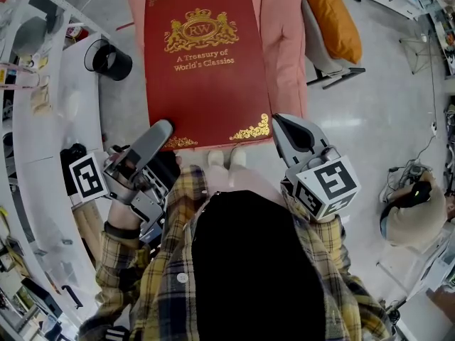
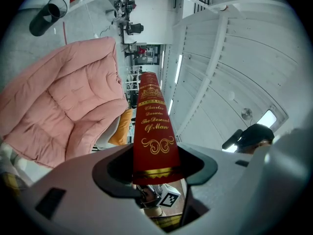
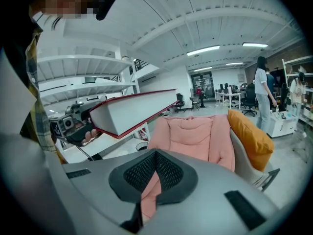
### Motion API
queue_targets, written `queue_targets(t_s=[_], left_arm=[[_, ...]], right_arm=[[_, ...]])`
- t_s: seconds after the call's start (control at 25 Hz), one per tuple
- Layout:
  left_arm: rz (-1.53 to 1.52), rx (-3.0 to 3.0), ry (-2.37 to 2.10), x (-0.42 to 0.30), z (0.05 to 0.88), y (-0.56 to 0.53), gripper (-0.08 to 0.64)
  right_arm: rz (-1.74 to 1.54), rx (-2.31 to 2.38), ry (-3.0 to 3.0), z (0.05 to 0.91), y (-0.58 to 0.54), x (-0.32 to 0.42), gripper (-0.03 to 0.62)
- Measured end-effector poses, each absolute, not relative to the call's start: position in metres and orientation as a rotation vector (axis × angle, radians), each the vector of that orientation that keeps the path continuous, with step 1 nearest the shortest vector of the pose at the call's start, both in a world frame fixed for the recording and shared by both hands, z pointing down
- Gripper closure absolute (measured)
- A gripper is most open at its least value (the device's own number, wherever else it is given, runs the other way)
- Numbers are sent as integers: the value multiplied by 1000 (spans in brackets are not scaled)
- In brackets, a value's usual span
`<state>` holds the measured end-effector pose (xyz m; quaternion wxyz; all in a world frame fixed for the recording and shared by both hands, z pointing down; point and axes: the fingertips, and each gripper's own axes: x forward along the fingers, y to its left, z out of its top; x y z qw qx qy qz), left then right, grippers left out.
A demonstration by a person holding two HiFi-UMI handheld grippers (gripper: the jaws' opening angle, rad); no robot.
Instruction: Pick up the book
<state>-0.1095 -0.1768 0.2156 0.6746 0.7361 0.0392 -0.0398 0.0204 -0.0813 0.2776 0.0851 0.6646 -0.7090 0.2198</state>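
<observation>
A large red book (image 1: 206, 69) with gold lettering hangs flat over a pink armchair (image 1: 284, 41). My left gripper (image 1: 162, 128) is shut on its near left corner. In the left gripper view the red spine (image 2: 152, 126) stands upright, clamped between the jaws of that gripper (image 2: 154, 168). My right gripper (image 1: 279, 121) sits just off the book's near right corner, apart from it, jaws together and holding nothing. From the right gripper view (image 3: 155, 168) the book (image 3: 132, 112) floats up to the left, tilted, its white page edges showing, with the left gripper (image 3: 73, 126) at its end.
An orange cushion (image 1: 330, 16) leans on the armchair's right side. A black bin (image 1: 108, 59) stands on the floor by a curved white counter (image 1: 43, 119) at the left. People (image 3: 261, 82) and desks fill the far room. A chair with a tan seat (image 1: 416, 219) is at the right.
</observation>
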Motion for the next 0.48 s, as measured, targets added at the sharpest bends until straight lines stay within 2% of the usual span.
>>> queue_targets(t_s=[0.48], left_arm=[[-83, 1643, 98, -109, 216, -175, 310]], right_arm=[[659, 1978, -2113, 277, -85, 18, 580]])
